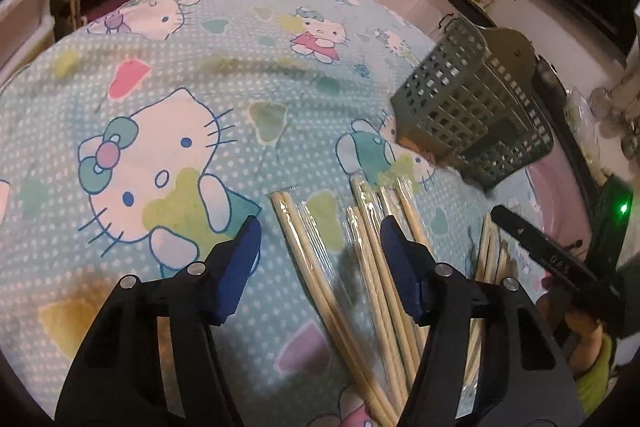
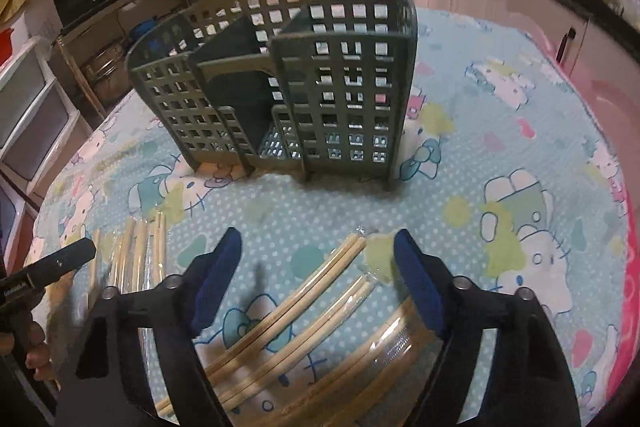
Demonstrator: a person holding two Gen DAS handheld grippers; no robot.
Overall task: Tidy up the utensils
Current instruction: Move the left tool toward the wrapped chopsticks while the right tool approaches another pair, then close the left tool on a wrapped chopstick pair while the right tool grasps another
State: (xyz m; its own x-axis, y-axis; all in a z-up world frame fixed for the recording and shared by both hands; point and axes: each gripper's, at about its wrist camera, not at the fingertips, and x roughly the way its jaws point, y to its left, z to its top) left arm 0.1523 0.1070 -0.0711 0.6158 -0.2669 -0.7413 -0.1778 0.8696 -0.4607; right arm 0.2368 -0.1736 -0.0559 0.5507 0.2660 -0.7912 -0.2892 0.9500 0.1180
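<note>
Two wrist views over a table w/ a pale-blue cartoon-cat print tablecloth [image 1: 192, 75].

Left view: left gripper [image 1: 320, 259], black frame w/ blue pads, jaws apart, nothing clamped. One clear-wrapped pair of pale wooden chopsticks [image 1: 316, 275] lies on the cloth between the pads; whether a pad touches it can't be told. More wrapped pairs sit just beside and under the right-hand pad, fanning toward 12 o'clock. Grey-green perforated plastic utensil caddy [image 1: 472, 115] stands at approx. 2 o'clock, apart from the chopsticks. At 4 o'clock the other gripper's black body, held by a hand [image 1: 586, 341] w/ a yellow-green sleeve.

Right view: right gripper [image 2: 318, 281], jaws apart, nothing clamped. Several wrapped chopstick pairs [image 2: 296, 311] lie on the cloth between and below the pads, tips toward 1 o'clock. Caddy [image 2: 344, 87] upright at 12 o'clock, compartments look empty. Second chopstick bunch [image 2: 136, 255] at 9 o'clock, beside the left gripper's tip.
</note>
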